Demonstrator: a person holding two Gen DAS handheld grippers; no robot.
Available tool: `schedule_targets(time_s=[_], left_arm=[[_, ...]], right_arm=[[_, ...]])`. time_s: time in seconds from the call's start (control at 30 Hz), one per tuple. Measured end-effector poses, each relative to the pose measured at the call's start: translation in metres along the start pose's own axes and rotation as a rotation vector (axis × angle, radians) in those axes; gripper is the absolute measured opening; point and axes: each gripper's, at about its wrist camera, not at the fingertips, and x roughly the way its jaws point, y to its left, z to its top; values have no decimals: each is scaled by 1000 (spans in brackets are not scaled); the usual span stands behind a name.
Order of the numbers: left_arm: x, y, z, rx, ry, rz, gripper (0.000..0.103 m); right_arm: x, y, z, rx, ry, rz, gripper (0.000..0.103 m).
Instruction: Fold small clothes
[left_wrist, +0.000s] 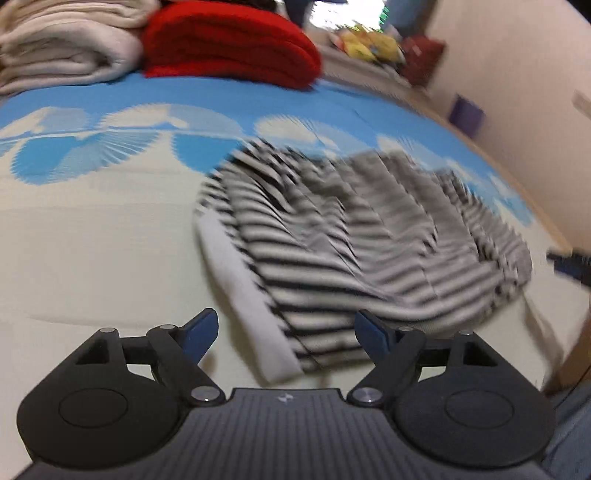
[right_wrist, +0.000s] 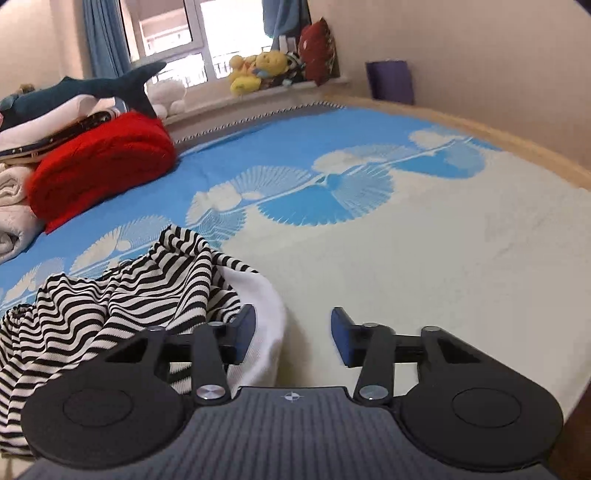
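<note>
Because it lies in soft, rumpled heaps on the bed (right_wrist: 424, 266), the striped garment (right_wrist: 122, 295) looks light, limp and thin, likely to sag and slide out of shape when lifted rather than hold a crease. It rests on the pale part of the blue-and-cream bedspread, well apart from the red blanket (right_wrist: 103, 166) and the folded cream bedding (left_wrist: 62, 40) at the far end. Its body is black-and-white striped knit, bunched into ridges, with a plain white band (left_wrist: 240, 291) along one edge that lies flatter and seems firmer. That band, or a corner beside it, is probably the best place to pinch, since the edge gives the fingers something definite to close on. The left hand-held gripper (left_wrist: 286, 332) hangs just over the band with its jaws spread wide and empty. The right hand-held gripper (right_wrist: 293, 332) is likewise wide and empty, its left finger near the white band.
</note>
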Motion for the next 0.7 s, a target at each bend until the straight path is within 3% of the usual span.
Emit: schedule_targets(time_s=[0.07, 0.17, 0.2, 0.23, 0.27, 0.3, 0.33, 0.43, 0.5, 0.6, 0.7], left_arm=[[13, -12, -7, 37, 33, -5, 85], [24, -24, -14, 101, 40, 32, 85], [30, -27, -14, 128, 34, 47, 79], [32, -30, -15, 157, 19, 62, 48], [32, -32, -16, 177, 4, 73, 35], [30, -30, -15, 165, -4, 69, 22], [23, -28, -12, 134, -16, 59, 18], [-4, -24, -7, 157, -100, 75, 15], [-14, -15, -5, 159, -119, 78, 14], [-10, 2, -5, 130, -76, 87, 12], [-9, 0, -10, 186, -67, 90, 13]], right_arm=[[1, 4, -7, -33, 35, 55, 48], [13, 23, -13, -150, 59, 66, 46], [20, 29, -15, -182, 76, 69, 43], [25, 34, -16, -202, 93, 71, 33], [29, 39, -17, -218, 112, 82, 2], [29, 43, -18, -231, 123, 79, 0], [22, 46, -18, -246, 100, 57, 0], [-8, 39, -10, -247, -11, 15, 0], [-9, 26, -7, -231, -46, -64, 0], [5, 16, -6, -205, 11, -85, 0], [10, 23, -12, -263, 24, -109, 0]])
